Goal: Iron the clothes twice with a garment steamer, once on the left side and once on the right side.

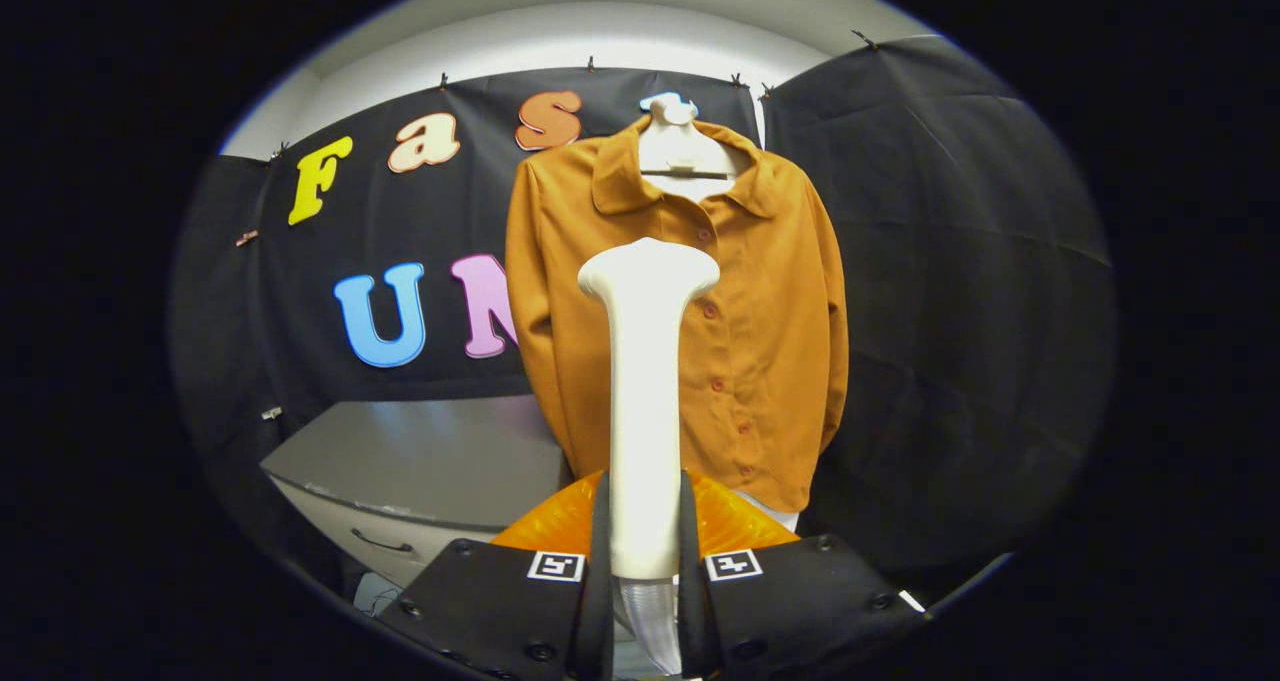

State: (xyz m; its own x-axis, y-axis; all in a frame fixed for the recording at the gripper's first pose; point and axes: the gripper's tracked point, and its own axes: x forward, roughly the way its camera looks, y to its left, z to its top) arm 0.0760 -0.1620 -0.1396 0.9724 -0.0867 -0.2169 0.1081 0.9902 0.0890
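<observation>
White steamer (pixel 645 401) is standing clamped in my gripper (pixel 645 561), its head overlapping the mustard shirt (pixel 760 341); open room is lying left above the desk (pixel 420 461).

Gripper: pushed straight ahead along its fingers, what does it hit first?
Likely the orange shirt: the tool is shut on the white steamer, whose head would touch it first. Depth unclear.

I count one garment steamer (pixel 645 401), clamped between the two fingers (pixel 600 561) of my one gripper (pixel 645 571). One mustard button-up shirt (pixel 740 341) hangs on one white hanger (pixel 680 141). Six shirt buttons are visible. One grey cabinet (pixel 420 461) carries one drawer handle (pixel 380 542).
</observation>
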